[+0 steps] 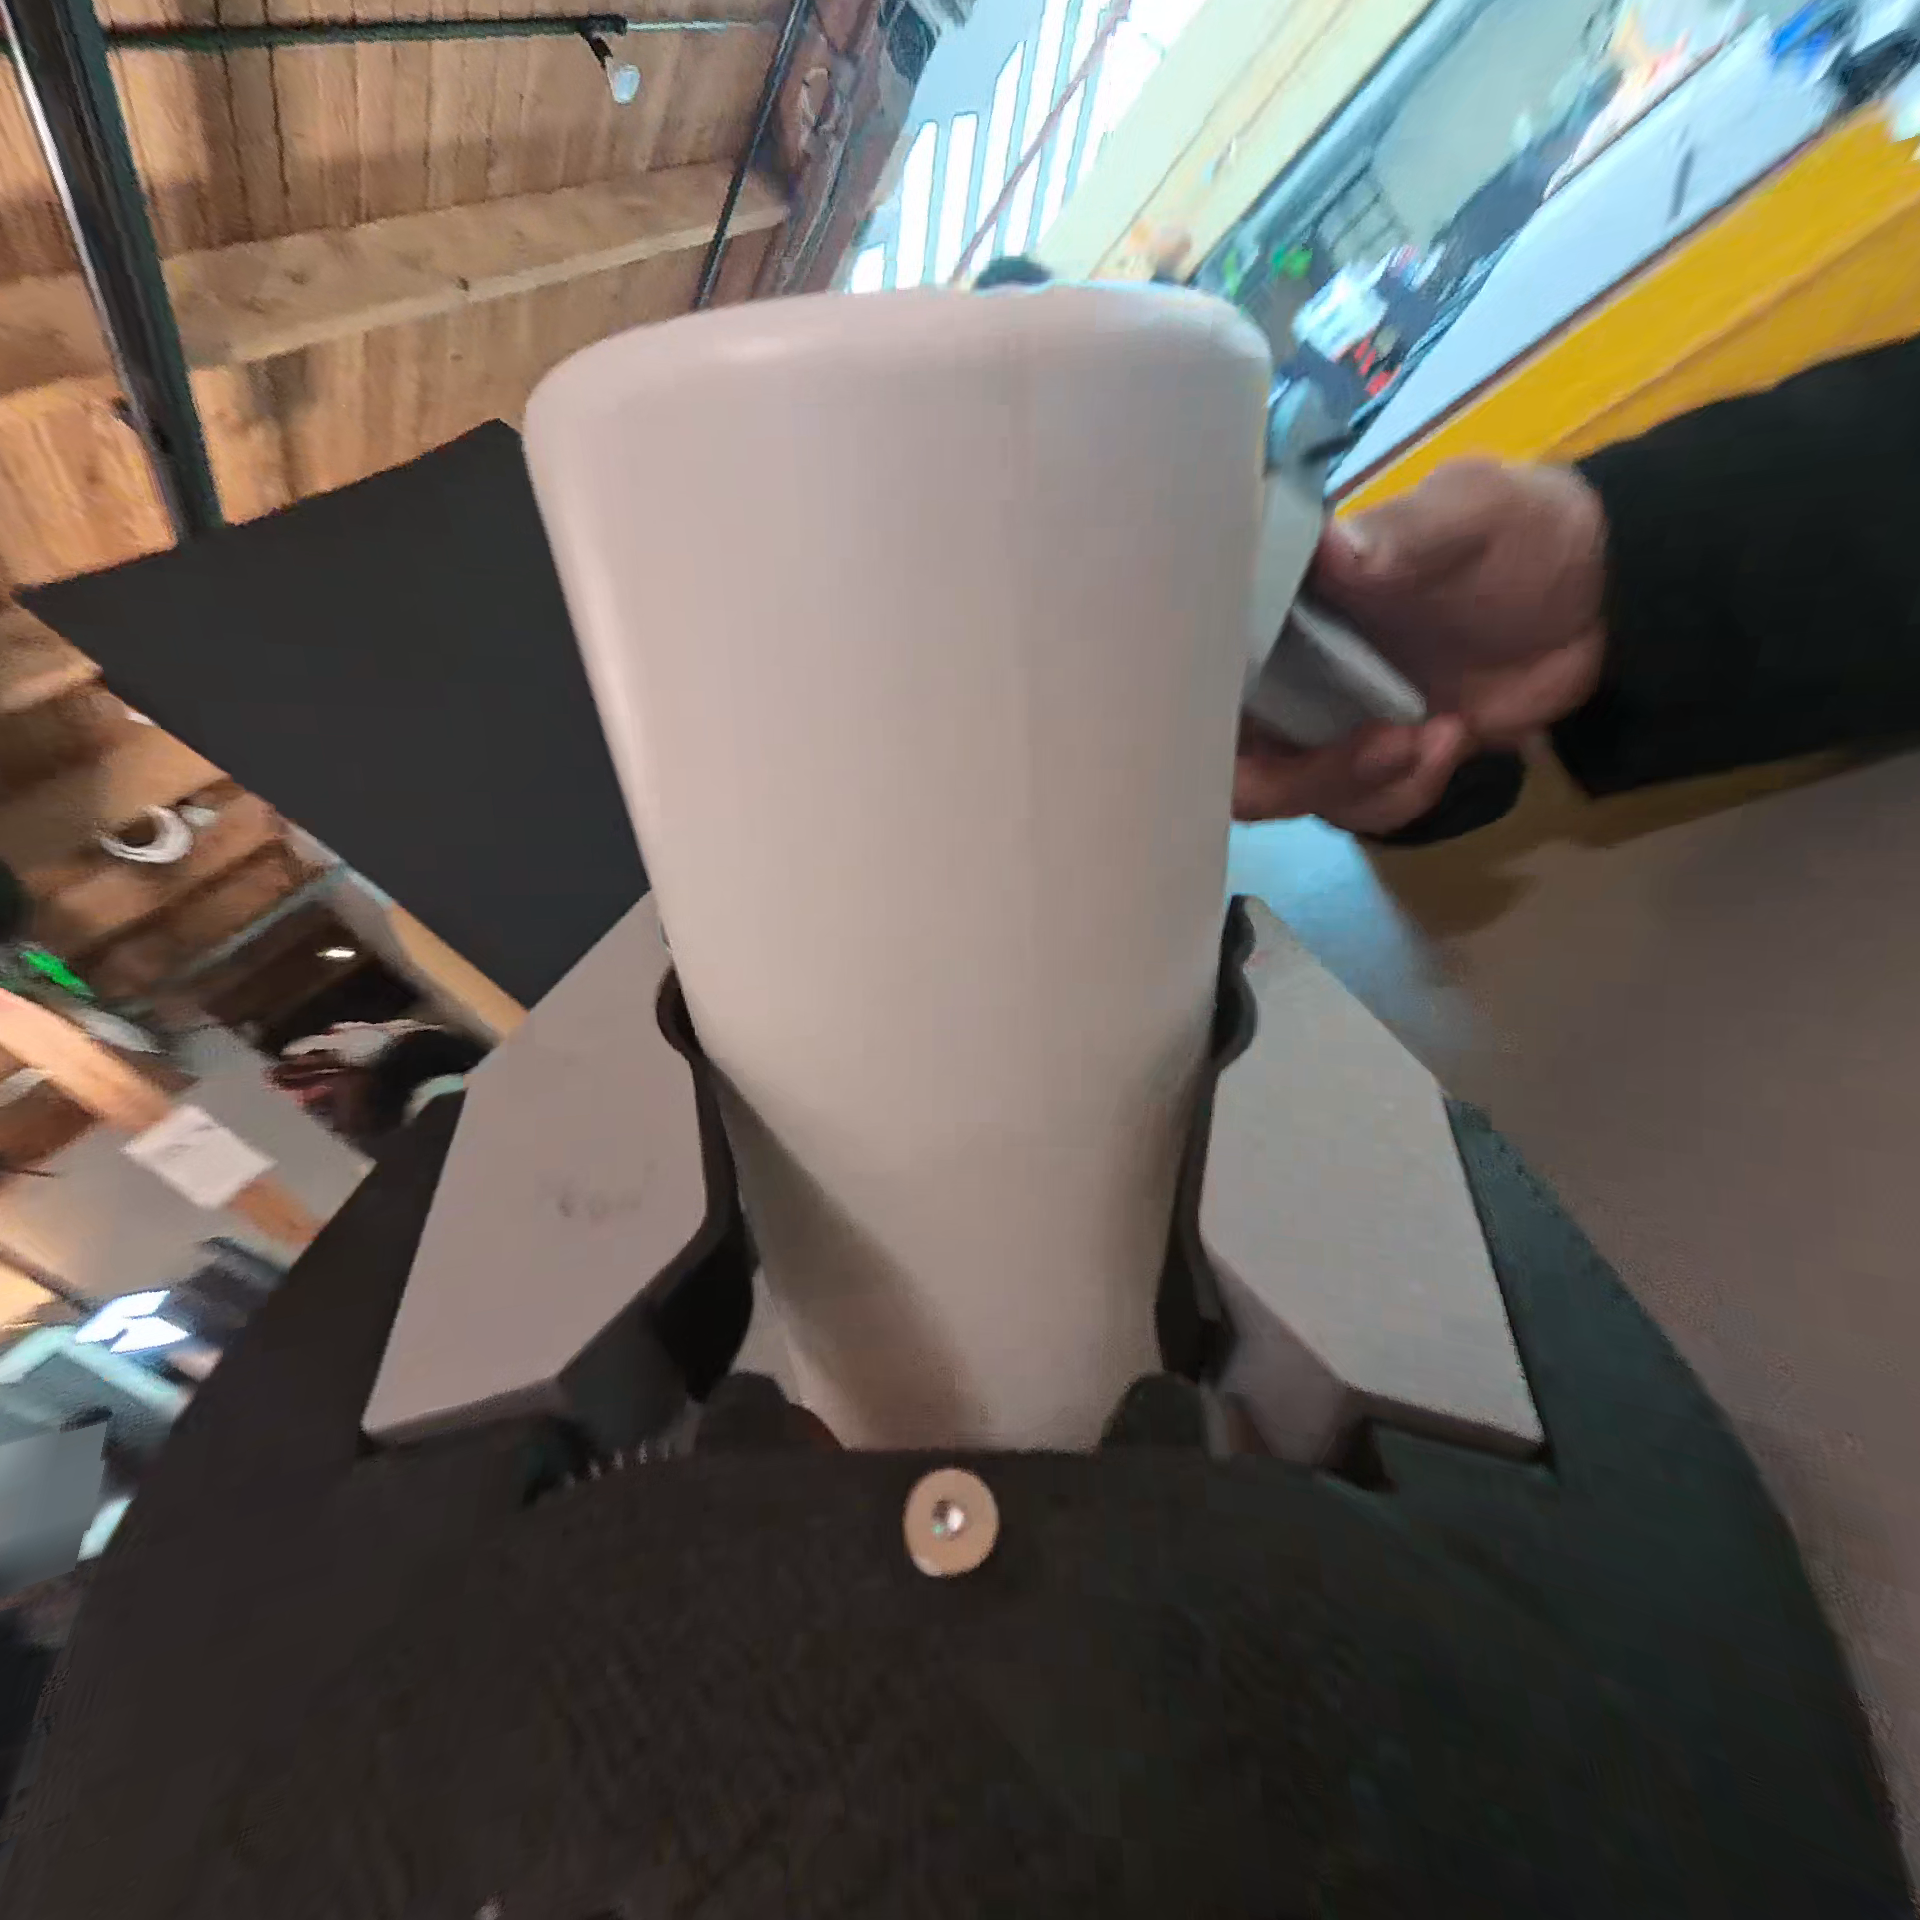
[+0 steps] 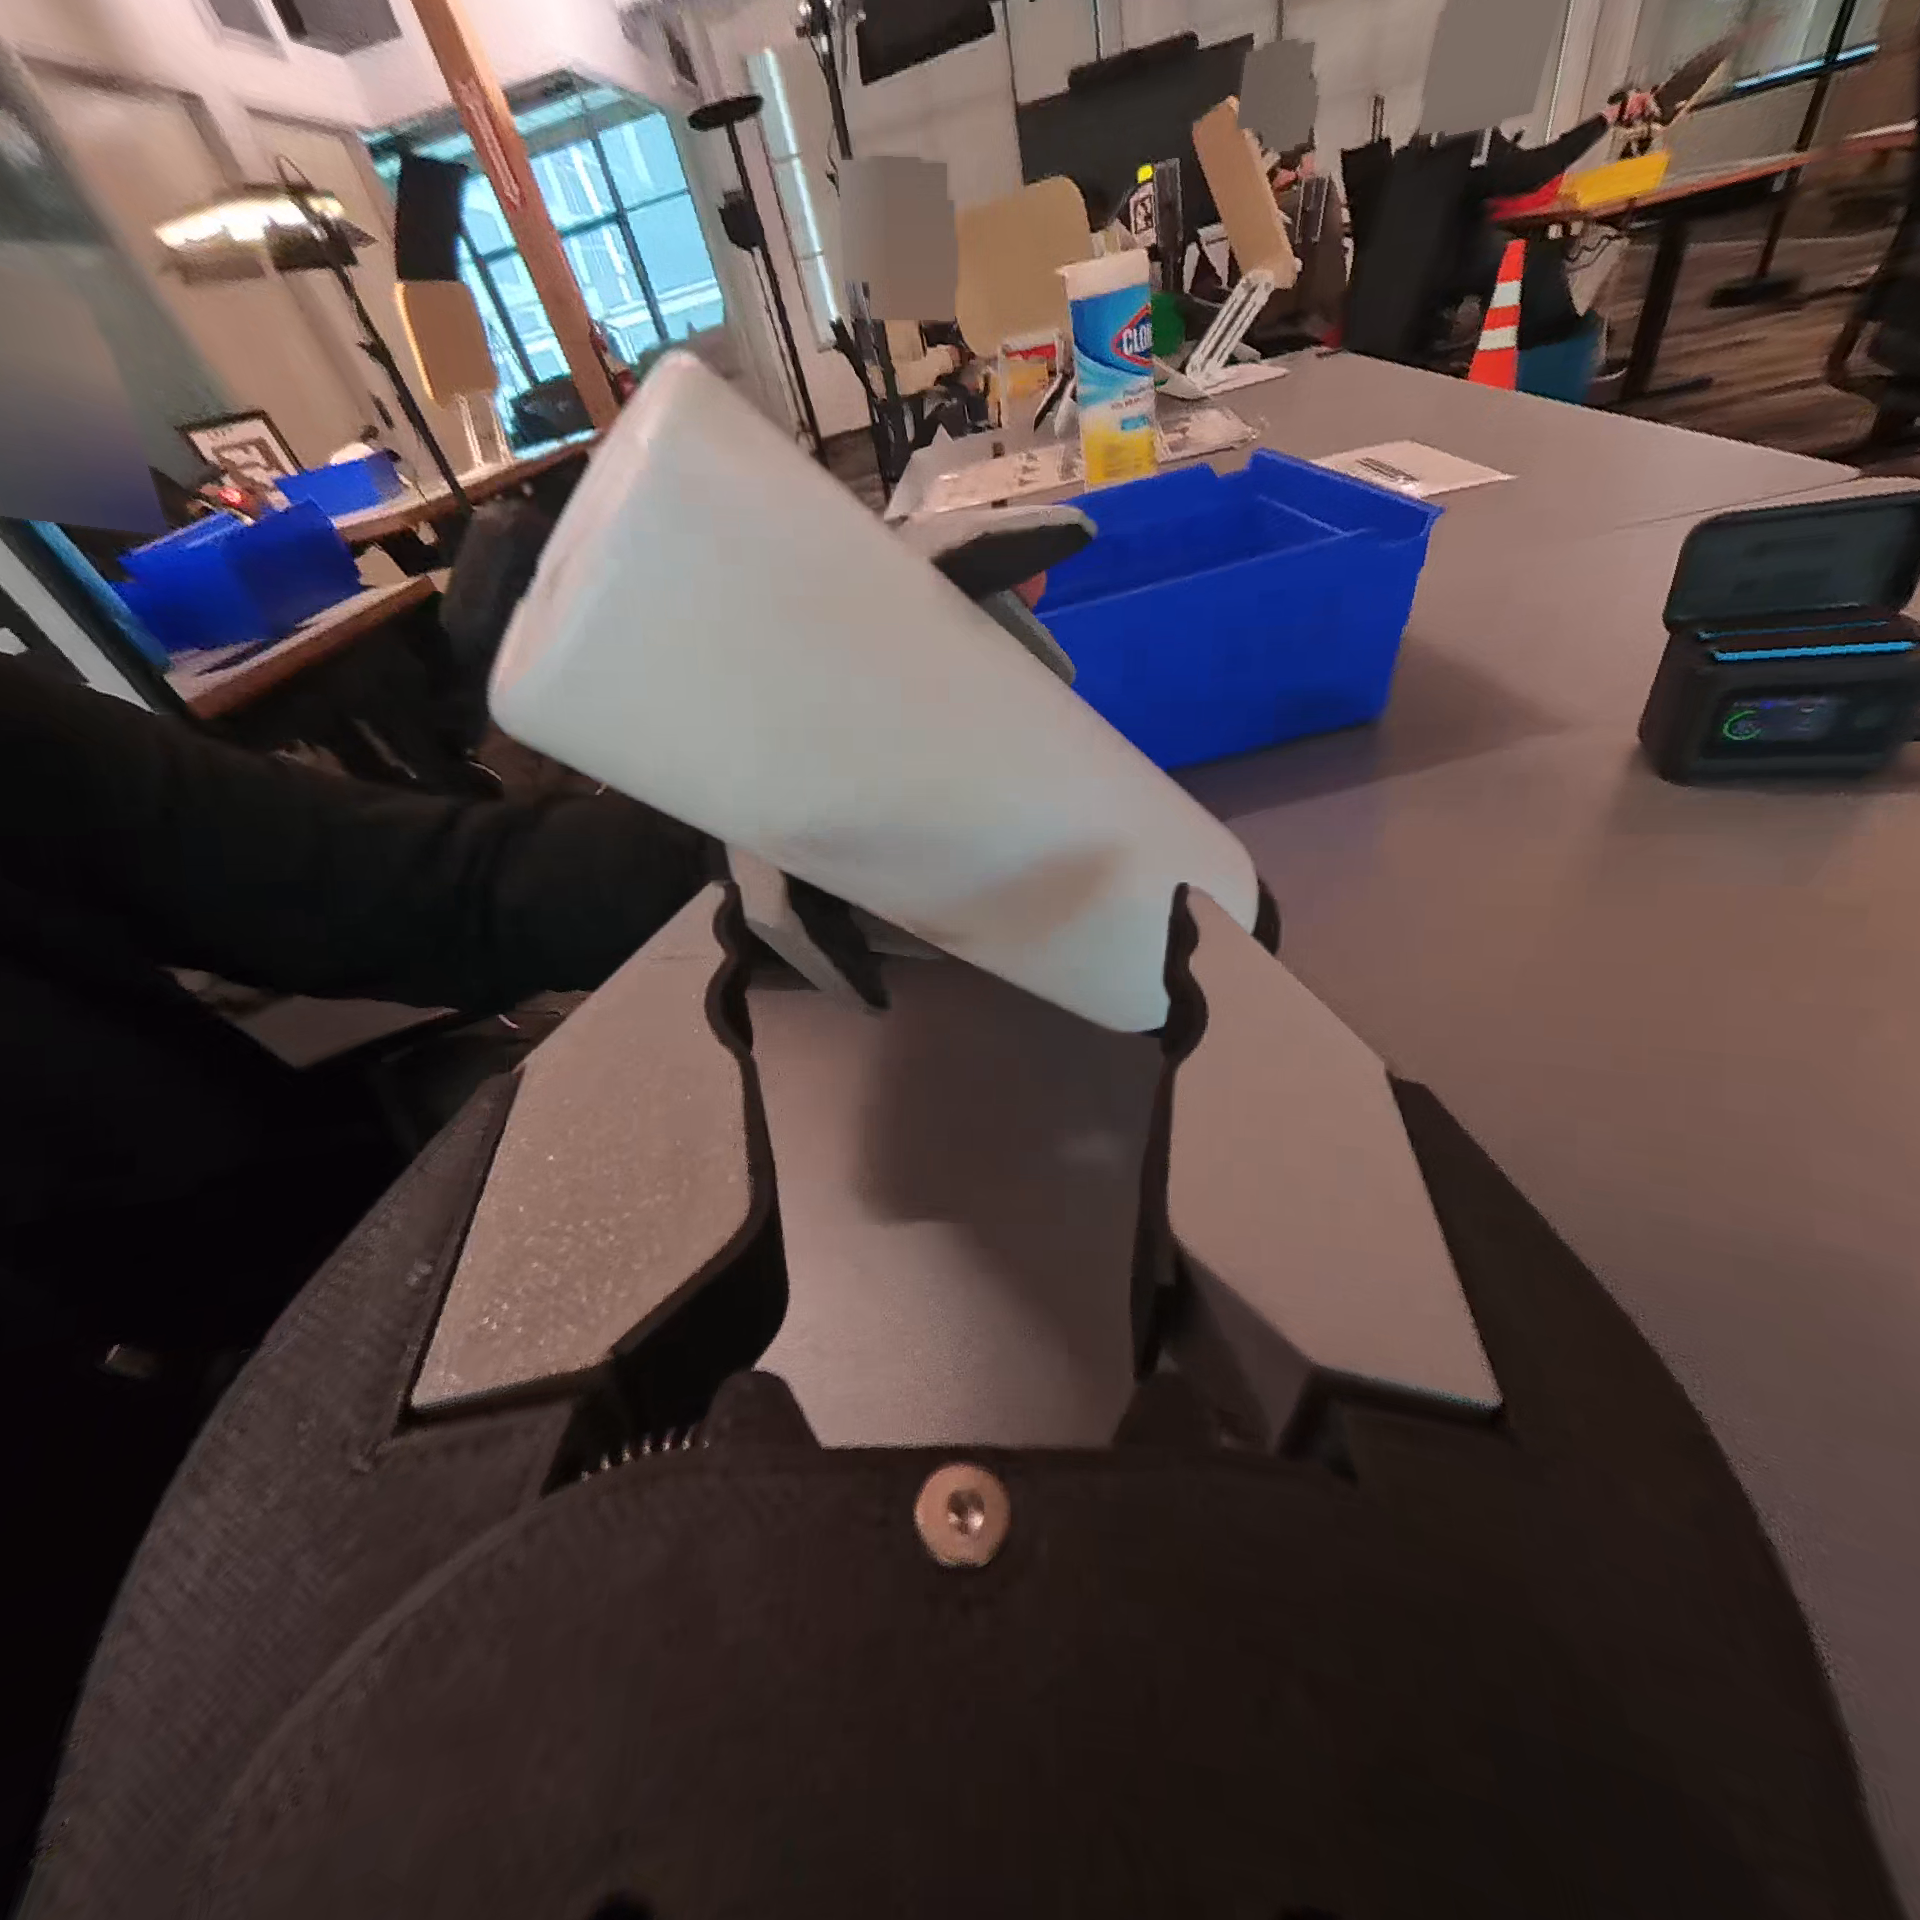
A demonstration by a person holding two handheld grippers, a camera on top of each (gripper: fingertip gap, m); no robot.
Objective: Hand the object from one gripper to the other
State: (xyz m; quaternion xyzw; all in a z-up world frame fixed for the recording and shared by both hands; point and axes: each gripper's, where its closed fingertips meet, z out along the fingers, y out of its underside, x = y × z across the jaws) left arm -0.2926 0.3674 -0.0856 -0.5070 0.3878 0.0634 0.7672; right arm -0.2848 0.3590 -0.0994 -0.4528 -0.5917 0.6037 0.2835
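Closest to my lens in the left wrist view, my left tool (image 1: 951, 997) is pinching the white bottle (image 1: 914, 727), its dark pads pressed against both flanks of the narrower end while the wide, rounded end juts straight ahead of the fingertips, clear of any surface. My right tool (image 2: 961, 971) stands spread with nothing between its fingers; the bottle's free end (image 2: 831, 707) hangs just ahead of its tips, brushing or nearly brushing the right-hand fingertip, though I cannot tell if they truly touch. I judge the bottle to be smooth, stiff plastic, probably light and likely slippery, with no ridges to bite on, so the sensible place to take hold is across the flat sides of the free half, well clear of my left tool's pads, squarely rather than on the rounded edge where it could squirt out. Only the right wrist view shows the grey tabletop (image 2: 1558, 987) below and beyond the tools, the blue bin (image 2: 1247, 613) ahead of the bottle, the dark case (image 2: 1782, 675) off to the right and the wipes canister (image 2: 1112, 374) farther on. Only the left wrist view shows how deep the bottle sits in my left tool, and my right hand (image 1: 1455, 634) beside the bottle's far end.
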